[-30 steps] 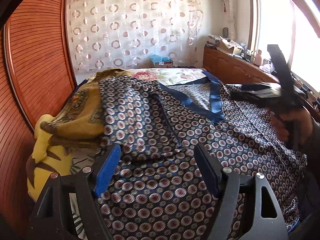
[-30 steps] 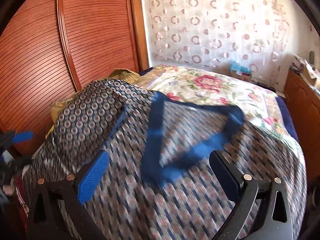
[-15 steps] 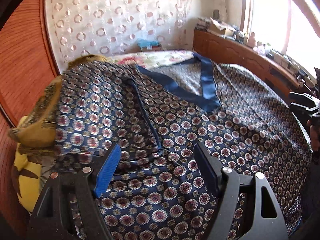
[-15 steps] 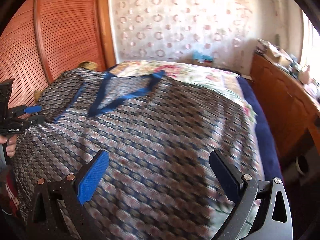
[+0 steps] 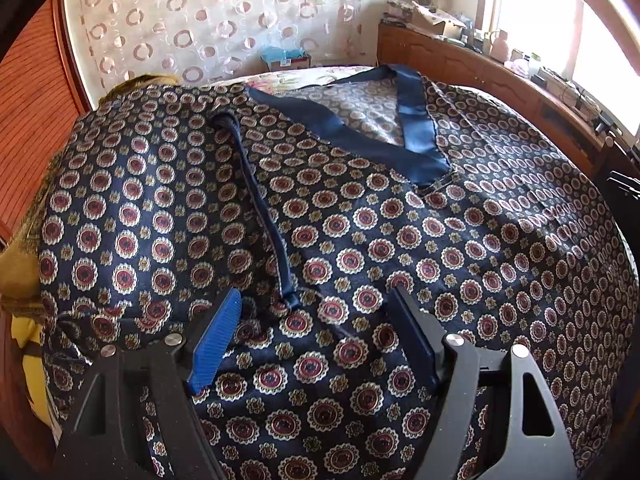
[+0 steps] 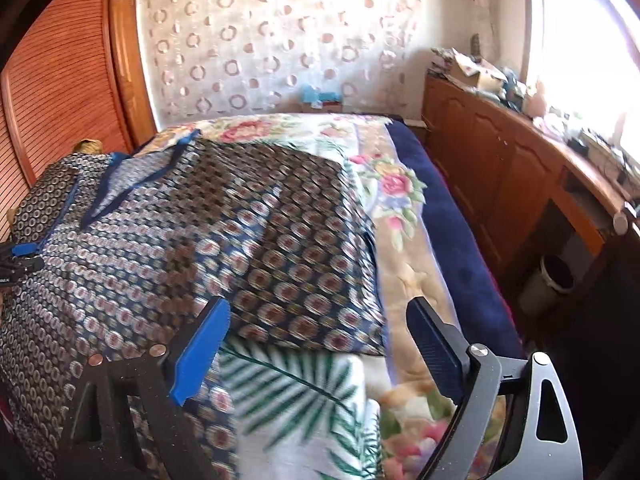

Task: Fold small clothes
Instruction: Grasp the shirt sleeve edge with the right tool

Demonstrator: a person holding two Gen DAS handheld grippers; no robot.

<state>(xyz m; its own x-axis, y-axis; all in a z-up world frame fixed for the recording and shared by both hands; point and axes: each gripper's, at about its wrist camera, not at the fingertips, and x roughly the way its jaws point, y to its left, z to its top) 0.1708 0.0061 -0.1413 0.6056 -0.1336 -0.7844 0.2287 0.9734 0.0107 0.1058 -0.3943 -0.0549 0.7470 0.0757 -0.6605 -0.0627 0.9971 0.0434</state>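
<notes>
Bed with floral bedspread [image 6: 304, 392] before us, our left gripper [image 5: 316, 336] spread wide, empty, above the patterned shirt [image 5: 360, 240], our right gripper [image 6: 316, 344] likewise agape over the shirt's edge, shirt spread across the bed's left side, wooden cabinets [image 6: 512, 168] beyond the right edge.

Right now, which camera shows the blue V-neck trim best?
The left wrist view: the blue V-neck trim is sharp, with both bands meeting at the point. The right wrist view shows it small, blurred, far left.

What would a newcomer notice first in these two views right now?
The navy medallion-print garment spread across the bed, its blue V-neck band toward the far end. Both the left gripper and right gripper hover open above it, holding nothing. The floral bedspread shows on the right.
</notes>
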